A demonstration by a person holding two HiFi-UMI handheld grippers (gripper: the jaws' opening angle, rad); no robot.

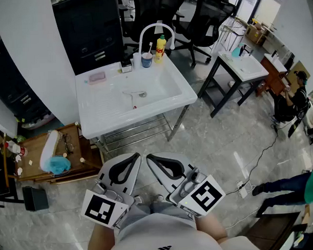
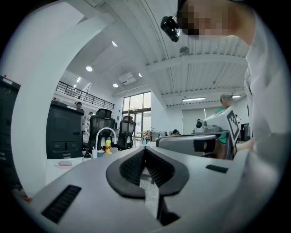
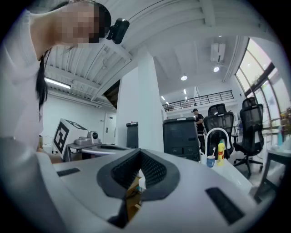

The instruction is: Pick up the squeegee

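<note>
Head view, left gripper (image 1: 136, 156): held level in front of the person's chest, jaws closed tip to tip, nothing between them.
Head view, right gripper (image 1: 149, 158): just beside the left one and level too, jaws together and empty.
Left gripper view (image 2: 144, 149): ribbed pads meet at the tip, with no object in the gap.
Right gripper view (image 3: 139, 152): pads likewise pressed together, holding nothing.
Floor gap: bare tile lies between both grippers and the white sink (image 1: 94, 111), so neither is near it.
Squeegee (image 1: 134, 95): probably the small pale tool lying flat in the basin, straight ahead and well apart from both tips.
Long axis: its bar seems to run crosswise with the handle pointing back toward the person; too small to be sure.
Nearer hand: almost equal, the left marginally better lined up.
Beyond: faucet (image 1: 154, 27) and yellow bottle (image 1: 160, 47) stand at the far rim.
</note>
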